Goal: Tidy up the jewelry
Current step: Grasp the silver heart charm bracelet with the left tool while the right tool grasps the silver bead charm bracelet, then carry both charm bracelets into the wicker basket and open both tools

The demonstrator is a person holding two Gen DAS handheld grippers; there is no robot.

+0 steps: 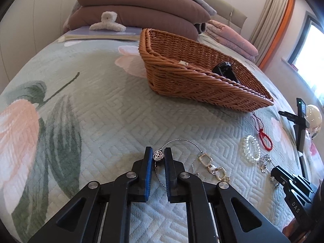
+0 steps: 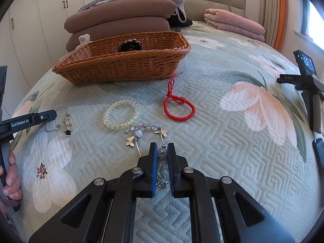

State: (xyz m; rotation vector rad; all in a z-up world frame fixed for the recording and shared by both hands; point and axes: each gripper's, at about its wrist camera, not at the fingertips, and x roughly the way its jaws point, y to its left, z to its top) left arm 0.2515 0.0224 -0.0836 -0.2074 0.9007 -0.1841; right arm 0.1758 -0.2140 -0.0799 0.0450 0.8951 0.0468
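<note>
Silver wire bracelet (image 1: 183, 141) lies on the bed (image 1: 97, 109), its heart charm (image 1: 158, 155) clenched in the left tongs (image 1: 158, 154). Right tongs (image 2: 162, 151) grip the butterfly bead chain (image 2: 149, 130). Wicker basket (image 2: 121, 64) stands beyond. Risk: a narrow pinch lets the charm slip; trailing strands could snag the neighbouring crystal bracelet (image 2: 121, 114).

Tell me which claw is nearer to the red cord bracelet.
Right. The right claw sits just below the red cord bracelet, shut on the crystal bead chain. The left claw is farther off, past the clear bead bracelet, gripping a silver heart charm.
</note>
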